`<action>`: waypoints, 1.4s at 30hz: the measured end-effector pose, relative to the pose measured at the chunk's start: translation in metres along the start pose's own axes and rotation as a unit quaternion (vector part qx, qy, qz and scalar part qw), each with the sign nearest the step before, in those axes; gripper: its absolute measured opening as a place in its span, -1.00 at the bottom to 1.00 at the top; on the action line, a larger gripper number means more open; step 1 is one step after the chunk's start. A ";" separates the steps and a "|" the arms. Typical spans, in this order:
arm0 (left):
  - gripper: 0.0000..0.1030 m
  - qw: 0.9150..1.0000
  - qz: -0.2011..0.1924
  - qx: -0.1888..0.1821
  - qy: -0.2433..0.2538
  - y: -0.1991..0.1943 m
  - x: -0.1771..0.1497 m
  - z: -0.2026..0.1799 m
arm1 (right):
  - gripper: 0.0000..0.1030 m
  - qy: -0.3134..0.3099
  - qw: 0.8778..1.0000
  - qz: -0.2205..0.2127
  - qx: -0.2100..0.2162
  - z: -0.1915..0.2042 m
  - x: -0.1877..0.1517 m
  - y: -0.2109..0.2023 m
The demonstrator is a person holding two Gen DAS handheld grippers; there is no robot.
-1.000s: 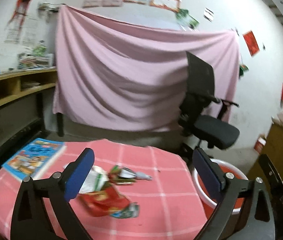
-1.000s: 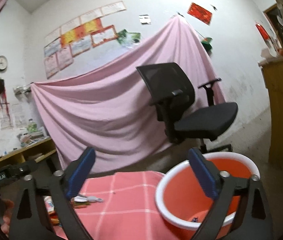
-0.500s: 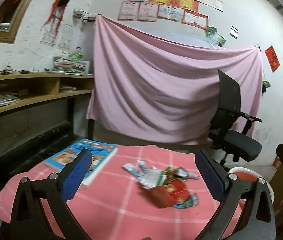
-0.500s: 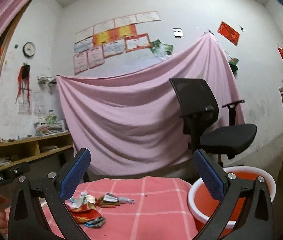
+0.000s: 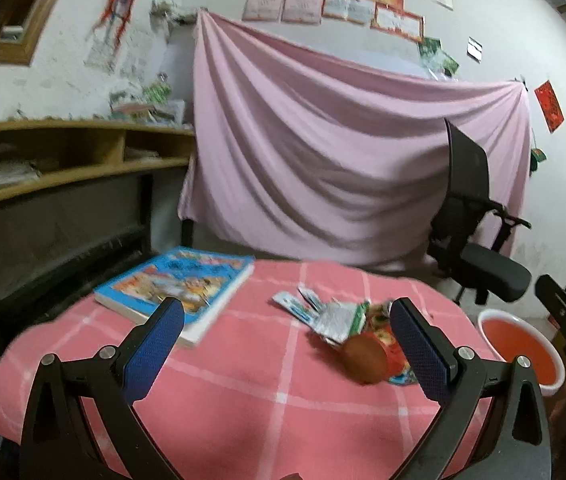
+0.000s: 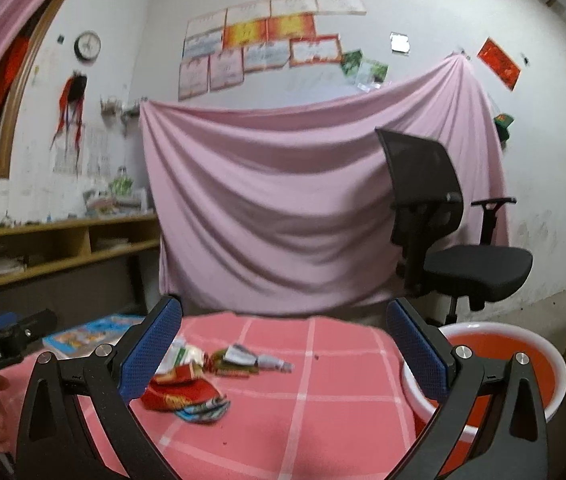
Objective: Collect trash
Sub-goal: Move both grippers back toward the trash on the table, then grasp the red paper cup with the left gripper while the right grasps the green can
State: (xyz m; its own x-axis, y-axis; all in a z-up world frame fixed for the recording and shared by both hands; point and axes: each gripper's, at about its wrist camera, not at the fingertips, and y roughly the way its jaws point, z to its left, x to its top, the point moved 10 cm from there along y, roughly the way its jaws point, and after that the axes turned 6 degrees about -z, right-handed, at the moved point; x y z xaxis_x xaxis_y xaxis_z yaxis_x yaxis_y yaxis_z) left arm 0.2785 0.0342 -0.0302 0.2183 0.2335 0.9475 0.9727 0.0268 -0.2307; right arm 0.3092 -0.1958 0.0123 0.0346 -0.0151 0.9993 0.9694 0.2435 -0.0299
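Approach stage, by the look of it; nothing picked up yet. Trash pile (image 5: 347,328) loose on the pink checked tablecloth (image 5: 243,400), right of centre: crumpled red wrapper (image 6: 181,394), silvery-green packet (image 5: 337,318), a few smaller torn scraps toward the far edge. Red basin with white rim (image 6: 523,360) off the table's right side, lower than the tabletop, seemingly the bin for the lot. Blue picture book (image 5: 179,284) at far left of table, well apart from the pile; not trash, best left alone.

Left gripper (image 5: 283,344) spread wide, blue pads empty, above the near tablecloth, touching nothing. Pile just inside its right finger (image 5: 419,352) in view. Right gripper (image 6: 283,346) equally wide, empty, hanging over the table edge between pile and basin.

Next move likely: lower one gripper onto the red wrapper, pads either side, close gently. Thin crinkly foil, apt to slip or drag neighbours. Then across and down to the basin, release over its mouth.
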 end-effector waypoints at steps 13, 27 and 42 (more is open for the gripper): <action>0.23 0.988 0.132 -0.074 -0.014 0.048 -0.041 -0.035 | 0.20 0.032 0.984 0.168 0.044 0.004 -0.061 0.042; -0.72 0.972 0.195 -0.123 -0.051 0.060 -0.055 -0.063 | -0.23 0.023 0.973 0.221 0.070 0.016 -0.081 0.051; -0.78 0.986 0.146 -0.031 -0.076 0.027 -0.044 0.004 | -0.22 -0.033 0.941 0.289 0.173 0.072 -0.109 0.056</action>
State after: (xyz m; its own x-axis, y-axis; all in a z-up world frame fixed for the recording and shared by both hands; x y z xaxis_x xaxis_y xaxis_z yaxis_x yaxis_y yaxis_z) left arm 0.2946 0.0280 -0.0787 0.4796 0.3661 0.7974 0.8742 -0.1211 -0.4702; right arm 0.3421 -0.1109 -0.0961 0.5049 0.2741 0.8185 0.6557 0.4948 -0.5703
